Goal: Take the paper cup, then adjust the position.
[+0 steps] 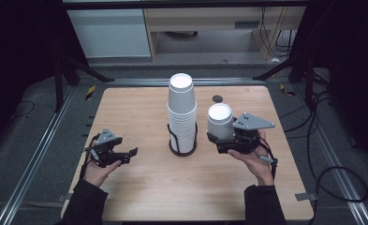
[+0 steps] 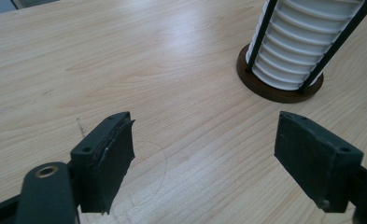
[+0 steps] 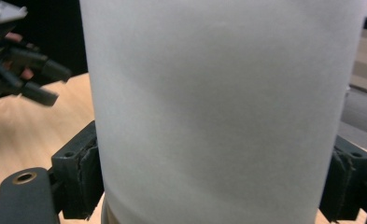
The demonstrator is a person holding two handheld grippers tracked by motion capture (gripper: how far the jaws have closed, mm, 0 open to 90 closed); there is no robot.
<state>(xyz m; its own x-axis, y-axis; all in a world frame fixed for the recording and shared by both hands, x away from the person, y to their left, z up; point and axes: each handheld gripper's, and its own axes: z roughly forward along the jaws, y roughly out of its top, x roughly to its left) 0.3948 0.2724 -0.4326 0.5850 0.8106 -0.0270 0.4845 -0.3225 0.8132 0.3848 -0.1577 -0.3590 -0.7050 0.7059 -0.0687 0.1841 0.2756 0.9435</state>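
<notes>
The right gripper is clamped on a single white paper cup, a jaw pressed to either side of its wall as the right gripper view shows, and it holds the cup upright and mouth-up just to the right of the cup stack, toward the right edge of the worktop. The stack stands near the middle of the worktop in a wire holder with a dark round base; its cups are nested mouth-up, and both the top cup and the held one look empty, white inside. I judge the step in hand to be the handling of one cup beside the stack, either just lifted off it or about to be nested on top; the pictures alone do not settle which. If it goes onto the stack, the next move calls for raising the cup above the top rim, centring it and lowering it straight. The left gripper hovers released over bare wood near the left edge, jaws wide apart and holding nothing, aimed toward the holder's base.
</notes>
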